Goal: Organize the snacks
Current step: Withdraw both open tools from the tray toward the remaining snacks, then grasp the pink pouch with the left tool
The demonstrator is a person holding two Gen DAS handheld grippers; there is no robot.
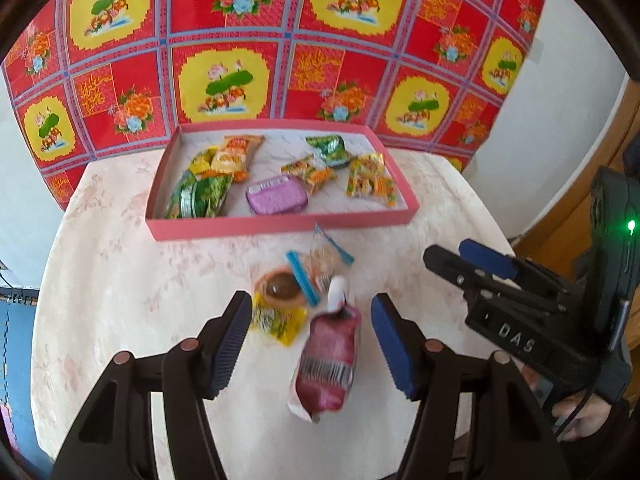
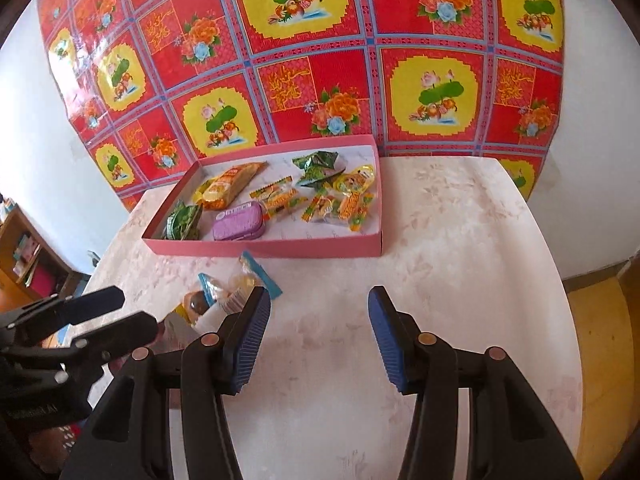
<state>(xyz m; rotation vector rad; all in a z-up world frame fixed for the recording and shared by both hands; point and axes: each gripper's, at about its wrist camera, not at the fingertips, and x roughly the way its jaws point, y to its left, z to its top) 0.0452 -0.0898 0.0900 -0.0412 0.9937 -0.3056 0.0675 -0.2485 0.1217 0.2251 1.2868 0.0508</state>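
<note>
Left gripper (image 1: 310, 324) hangs over the marble-look table (image 1: 120, 280), jaws spread wide, nothing between the blue pads (image 1: 394, 344) but air. Right under it lies a maroon snack packet (image 1: 328, 364), barcode up, its white twisted end pointing toward the tray. Just beside it, to the left, sits a yellow wrapper with a round brown treat (image 1: 280, 292), and touching that a clear packet with blue sealed ends (image 1: 320, 264).

Over on the right, the right gripper (image 2: 316, 332) is wide open too, holding nothing, above bare tabletop. That same loose cluster lies off its left finger.

Behind the loose snacks, the pink tray (image 1: 280, 228) sits at the table's far side, already carrying green packets (image 1: 200, 196), an orange bag (image 1: 236, 152), a purple tin (image 1: 278, 199) and small orange-and-yellow sachets (image 1: 370, 180). A red floral cloth (image 1: 280, 40) hangs behind it.
</note>
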